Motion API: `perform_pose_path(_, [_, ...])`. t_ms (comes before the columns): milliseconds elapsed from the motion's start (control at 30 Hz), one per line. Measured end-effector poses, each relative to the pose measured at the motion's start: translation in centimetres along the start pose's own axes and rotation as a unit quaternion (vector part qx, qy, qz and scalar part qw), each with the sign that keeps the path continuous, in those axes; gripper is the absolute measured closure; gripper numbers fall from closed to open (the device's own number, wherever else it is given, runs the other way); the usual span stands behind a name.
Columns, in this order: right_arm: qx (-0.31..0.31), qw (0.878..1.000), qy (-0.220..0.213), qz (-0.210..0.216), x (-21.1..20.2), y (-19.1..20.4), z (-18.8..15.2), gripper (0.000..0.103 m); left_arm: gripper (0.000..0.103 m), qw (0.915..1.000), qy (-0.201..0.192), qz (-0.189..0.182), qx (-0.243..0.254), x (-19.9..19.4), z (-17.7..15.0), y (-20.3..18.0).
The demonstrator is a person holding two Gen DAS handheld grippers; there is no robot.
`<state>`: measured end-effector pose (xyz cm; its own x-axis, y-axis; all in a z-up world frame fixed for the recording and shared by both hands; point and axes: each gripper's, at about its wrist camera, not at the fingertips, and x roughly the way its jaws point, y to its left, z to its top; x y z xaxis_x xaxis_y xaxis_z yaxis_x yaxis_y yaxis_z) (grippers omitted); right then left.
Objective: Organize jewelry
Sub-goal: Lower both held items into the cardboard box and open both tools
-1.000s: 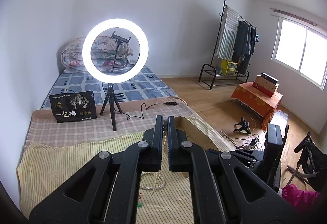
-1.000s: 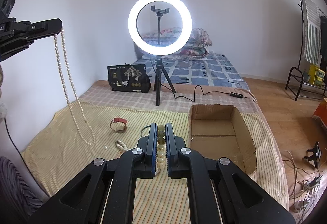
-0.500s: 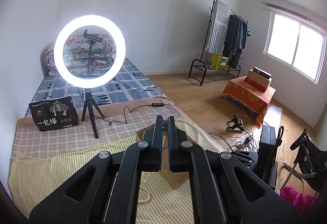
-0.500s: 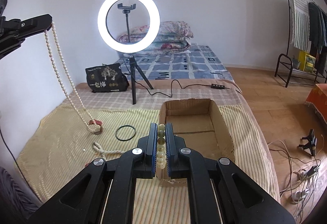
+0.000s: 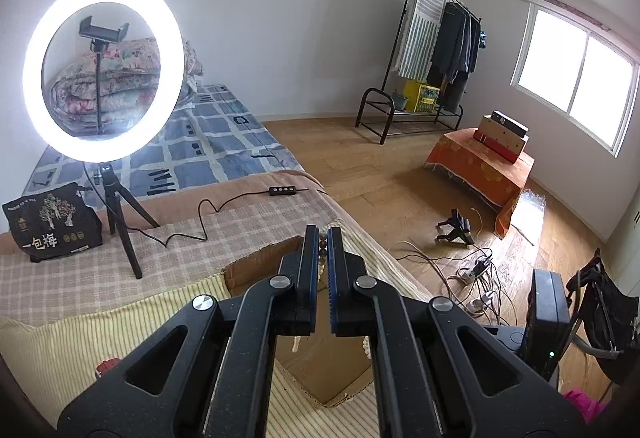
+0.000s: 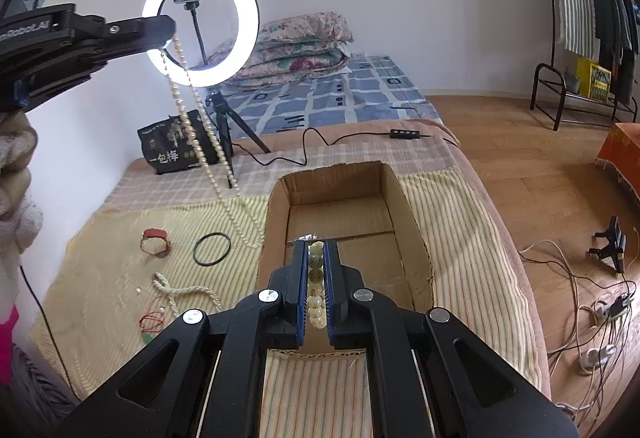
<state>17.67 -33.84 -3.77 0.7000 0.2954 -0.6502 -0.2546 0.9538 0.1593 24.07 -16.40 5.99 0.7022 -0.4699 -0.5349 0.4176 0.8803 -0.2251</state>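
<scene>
My left gripper [image 5: 323, 234] is shut on a long pearl necklace; a few beads show between its fingertips. In the right wrist view the left gripper [image 6: 170, 28] is high at the upper left. The pearl necklace [image 6: 196, 142] hangs from it in two strands, slanting down to the striped cloth by the left wall of the open cardboard box [image 6: 412, 222]. My right gripper [image 6: 316, 250] is shut on a bracelet of cream beads [image 6: 315, 278], which fills the gap between its pads. It is held above the box's near end. The box's rim [image 5: 256, 262] also lies under my left gripper.
On the striped cloth left of the box lie a red-banded bracelet [image 6: 156, 240], a black ring [image 6: 212, 248], a pearl rope [image 6: 176, 292] and a red string [image 6: 151, 320]. A ring light on a tripod [image 6: 200, 22], its cable and a black bag [image 6: 172, 148] stand behind.
Both grippers have moved toward the box. The hanging necklace's lower end has swung from the left of the bed to the box's left edge. The right gripper now sits over the box.
</scene>
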Motion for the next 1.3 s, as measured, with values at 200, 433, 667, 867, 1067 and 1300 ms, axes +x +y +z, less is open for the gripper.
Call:
perform_pose_path(200, [0.007,1.0,0.021,0.005,1.4,-0.6,-0.3,0.097,0.102,0.9992,0.034,0.009,-0.018,5.9,0.0,1.0])
perform_pose_path(433, [0.016,0.999,0.039,0.006,2.4,-0.9,-0.5,0.097,0.102,0.9962,0.072,0.022,-0.042,11.6,-1.0,2.7])
perform_pose_path(667, [0.024,0.998,0.058,0.006,3.4,-1.3,-0.9,0.097,0.101,0.9928,0.106,0.032,-0.046,14.7,-2.5,3.8])
perform_pose_path(867, [0.016,0.998,0.067,-0.003,3.9,-0.9,-1.1,0.088,0.099,0.9921,0.117,0.034,-0.029,14.9,-3.1,3.6])
perform_pose_path(1067, [0.012,0.999,0.05,-0.016,3.3,-0.7,-0.8,0.047,0.065,0.993,0.106,0.042,-0.029,13.4,-3.1,3.9])
perform_pose_path(1300, [0.005,0.999,0.04,-0.016,2.6,0.3,-0.6,0.047,0.065,0.9939,0.089,0.058,-0.029,9.7,-2.9,5.3])
